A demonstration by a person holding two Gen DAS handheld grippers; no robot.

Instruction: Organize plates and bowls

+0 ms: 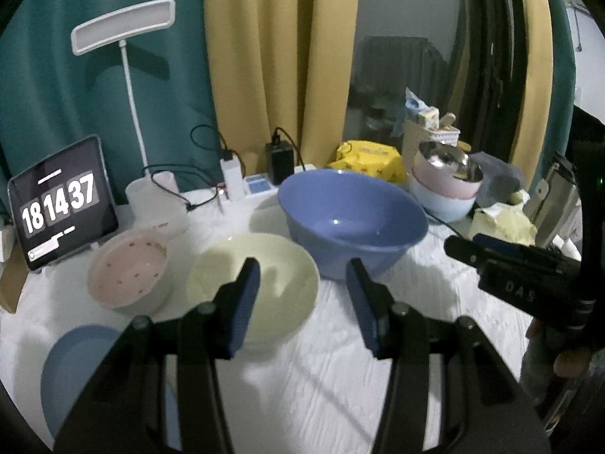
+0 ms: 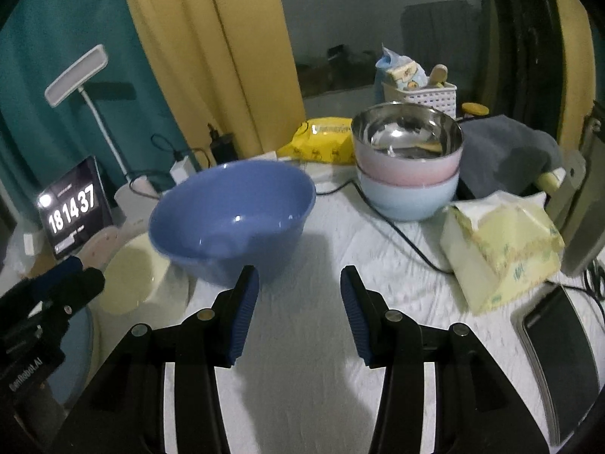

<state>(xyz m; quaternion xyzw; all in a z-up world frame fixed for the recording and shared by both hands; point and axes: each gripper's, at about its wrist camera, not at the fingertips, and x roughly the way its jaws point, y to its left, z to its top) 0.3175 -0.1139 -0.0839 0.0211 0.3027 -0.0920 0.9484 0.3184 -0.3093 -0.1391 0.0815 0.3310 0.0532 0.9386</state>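
1. You are holding the left hand-held gripper [image 1: 302,283] above the white-covered counter [image 1: 321,370]. Its jaws are standing spread, and nothing is sitting between the blue pads.
2. You are holding the right hand-held gripper [image 2: 298,291] over the same counter, to the right of the left one. Its jaws are also standing spread and gripping nothing.
3. The large blue bowl [image 1: 351,223] is standing upright near the middle of the counter, just beyond both sets of fingertips.
4. The cream bowl [image 1: 280,276] is sitting just left of the blue bowl and close against it. In the left wrist view, the left pad is overlapping the cream bowl's rim; you cannot tell whether they are touching.
5. The pink bowl [image 1: 128,272] with small dots is resting left of the cream bowl, in front of the tablet [image 1: 60,204], which is displaying 18 14 37.
6. A blue plate [image 1: 72,370] is lying at the near-left edge of the counter.
7. A stack of 3 bowls [image 2: 408,174] is standing at the far right: a steel bowl is nesting in a pink one, which is nesting in a pale blue one.
8. A tissue pack [image 2: 499,249] is lying right of the stack, and a yellow packet [image 2: 325,140] is lying behind the blue bowl.
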